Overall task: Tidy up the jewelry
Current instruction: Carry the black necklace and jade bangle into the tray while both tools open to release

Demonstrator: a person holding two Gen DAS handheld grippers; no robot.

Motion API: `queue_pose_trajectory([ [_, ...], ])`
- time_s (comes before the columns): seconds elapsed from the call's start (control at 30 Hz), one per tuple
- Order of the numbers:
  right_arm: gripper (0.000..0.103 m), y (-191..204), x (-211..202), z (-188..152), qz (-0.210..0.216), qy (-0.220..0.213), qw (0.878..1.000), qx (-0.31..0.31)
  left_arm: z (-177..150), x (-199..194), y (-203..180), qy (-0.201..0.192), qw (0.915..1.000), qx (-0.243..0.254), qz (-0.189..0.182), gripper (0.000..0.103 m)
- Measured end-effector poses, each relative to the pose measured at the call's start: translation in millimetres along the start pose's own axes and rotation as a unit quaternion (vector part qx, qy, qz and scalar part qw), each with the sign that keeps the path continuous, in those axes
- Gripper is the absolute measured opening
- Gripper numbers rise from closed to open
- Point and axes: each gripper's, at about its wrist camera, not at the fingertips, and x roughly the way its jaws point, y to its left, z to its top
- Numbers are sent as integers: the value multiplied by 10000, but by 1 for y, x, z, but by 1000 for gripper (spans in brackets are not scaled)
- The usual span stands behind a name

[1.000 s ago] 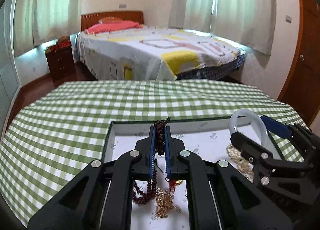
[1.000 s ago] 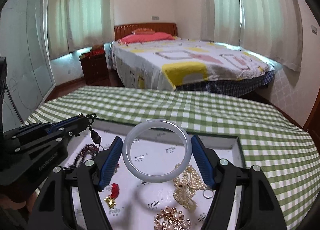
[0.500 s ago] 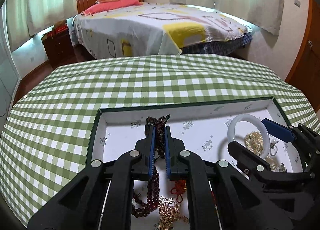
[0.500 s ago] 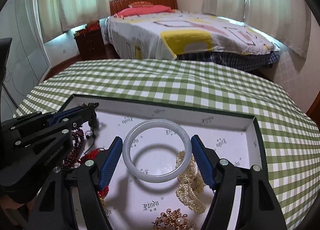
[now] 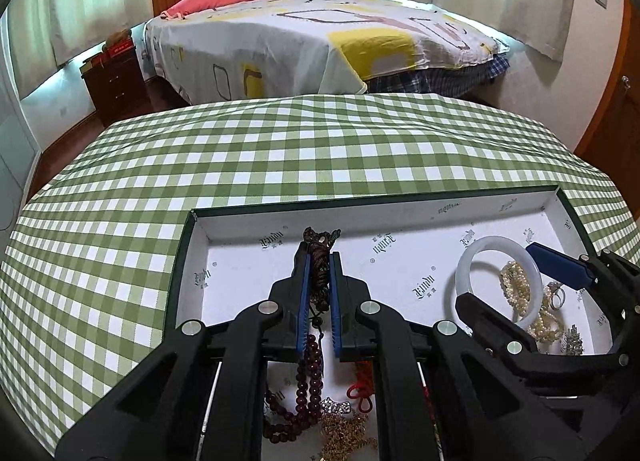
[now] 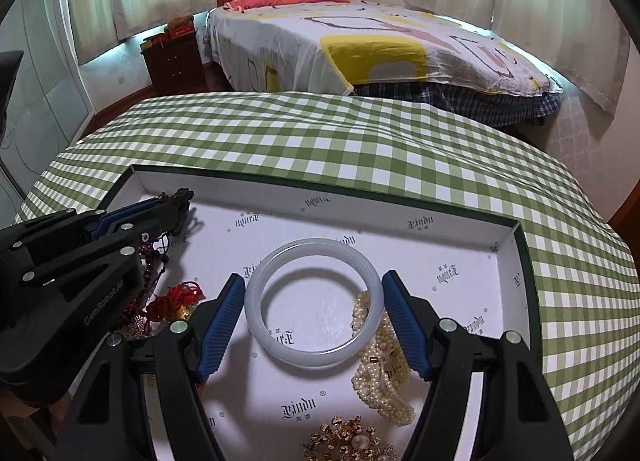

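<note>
Left wrist view shows the left gripper (image 5: 319,261) pinched tight on the dark bead string (image 5: 319,275) near the box's (image 5: 400,208) back left corner, but its own arms hide where the beads end. Right wrist view shows the right gripper (image 6: 314,299) open wide around the white bangle (image 6: 313,303), pads at its sides, touching or not I cannot tell; it lies mid-box on the pearls (image 6: 384,365), with a gold brooch (image 6: 352,443) cut off at the bottom. "Xindu" is printed on the box floor, and the left gripper's side says something like "GenRobot.AI".
</note>
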Motion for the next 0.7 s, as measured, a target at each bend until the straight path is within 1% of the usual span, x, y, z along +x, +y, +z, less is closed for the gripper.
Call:
queue_pose_trajectory([
  [0.2, 69, 0, 4, 1, -27, 138, 9999, 23, 3, 4, 1, 76, 10000, -27, -6, 12],
  [0.23, 69, 1, 5, 1, -27, 178, 9998, 15, 3, 5, 0, 110, 9999, -28, -8, 15],
  [0.27, 69, 1, 6, 1, -26, 202, 9998, 8, 3, 5, 1, 120, 9999, -32, -5, 18],
  [0.3, 69, 1, 7, 0, -28, 219, 9998, -2, 3, 5, 1, 125, 9999, -37, 3, 29],
  [0.33, 72, 1, 7, 0, -36, 218, 9998, -7, 4, 5, 1, 109, 9999, -50, 20, 38],
  [0.4, 76, 2, 5, 1, -56, 156, 9999, -6, 4, 3, 2, 69, 10000, -64, 24, 46],
  [0.5, 76, 2, 4, 0, -50, 155, 9999, -22, 4, 3, 1, 101, 9999, -43, 18, 49],
  [0.57, 77, 2, 2, -1, -50, 121, 9999, -19, 4, 2, 1, 84, 10000, -24, 26, 54],
  [0.6, 77, 1, 1, -1, -51, 103, 9999, -12, 4, 1, 1, 47, 10000, -20, 39, 58],
  [0.7, 77, 1, -2, -3, -51, 33, 10000, 15, 4, -5, 0, -58, 10000, -10, 42, 65],
])
